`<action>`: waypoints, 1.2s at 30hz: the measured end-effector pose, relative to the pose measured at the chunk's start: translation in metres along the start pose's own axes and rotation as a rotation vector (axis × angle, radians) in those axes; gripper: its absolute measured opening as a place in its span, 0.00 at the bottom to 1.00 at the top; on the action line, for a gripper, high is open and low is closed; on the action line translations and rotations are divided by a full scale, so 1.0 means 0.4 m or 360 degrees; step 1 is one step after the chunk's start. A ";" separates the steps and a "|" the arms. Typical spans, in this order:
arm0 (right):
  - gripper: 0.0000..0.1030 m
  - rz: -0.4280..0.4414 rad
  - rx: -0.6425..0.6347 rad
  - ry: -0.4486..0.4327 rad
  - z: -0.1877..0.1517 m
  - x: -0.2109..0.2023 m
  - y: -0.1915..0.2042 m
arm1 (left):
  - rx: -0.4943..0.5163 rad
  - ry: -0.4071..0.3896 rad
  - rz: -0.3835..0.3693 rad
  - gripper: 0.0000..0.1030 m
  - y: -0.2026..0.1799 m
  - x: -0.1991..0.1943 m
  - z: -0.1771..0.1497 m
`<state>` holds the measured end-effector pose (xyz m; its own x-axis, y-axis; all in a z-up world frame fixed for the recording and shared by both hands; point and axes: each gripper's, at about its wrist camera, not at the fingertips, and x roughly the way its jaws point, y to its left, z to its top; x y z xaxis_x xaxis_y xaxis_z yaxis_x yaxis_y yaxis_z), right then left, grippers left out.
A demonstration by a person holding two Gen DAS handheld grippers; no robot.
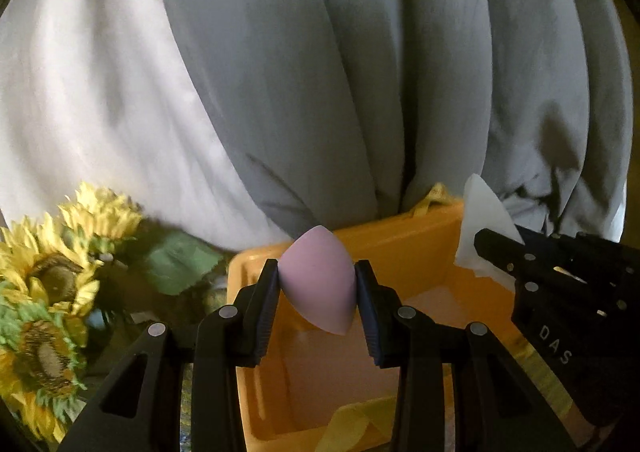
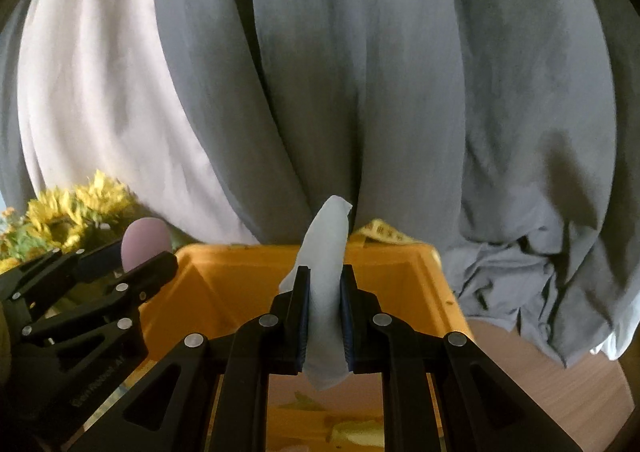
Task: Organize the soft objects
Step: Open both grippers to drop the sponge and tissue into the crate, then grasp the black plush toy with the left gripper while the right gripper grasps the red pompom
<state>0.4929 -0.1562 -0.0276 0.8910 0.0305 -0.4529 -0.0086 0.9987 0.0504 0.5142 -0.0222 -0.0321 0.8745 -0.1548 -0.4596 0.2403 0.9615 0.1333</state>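
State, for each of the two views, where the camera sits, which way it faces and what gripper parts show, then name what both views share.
Left wrist: on the left gripper, looking forward over the orange bin at grey curtains; its fingers pinch a purple sponge.
Right wrist: on the right gripper, facing likewise; its fingers pinch a white tissue.
Shared: bin, curtains, sunflowers, each other's gripper.

Two wrist views, close above one yellow bin (image 1: 360, 240), both facing grey curtains (image 2: 360, 72).
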 end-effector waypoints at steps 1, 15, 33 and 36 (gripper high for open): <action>0.14 0.0001 0.0003 0.0030 -0.005 0.014 -0.001 | 0.0005 0.0022 0.0000 0.37 -0.001 0.012 -0.004; 0.56 -0.0043 0.0061 0.0277 -0.047 0.082 -0.029 | -0.0031 0.0193 -0.0044 0.65 0.009 0.044 -0.030; 0.74 -0.0134 0.0099 -0.0072 0.008 -0.213 0.001 | -0.0096 -0.0143 0.0072 0.65 0.034 -0.294 0.004; 0.74 -0.0113 0.0079 -0.0109 0.009 -0.258 0.016 | -0.0110 -0.0177 0.0090 0.65 0.039 -0.352 -0.004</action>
<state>0.4024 -0.1533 0.0225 0.9177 -0.0449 -0.3948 0.0767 0.9949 0.0652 0.3942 0.0149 0.0334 0.9282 -0.1202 -0.3522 0.1627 0.9822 0.0937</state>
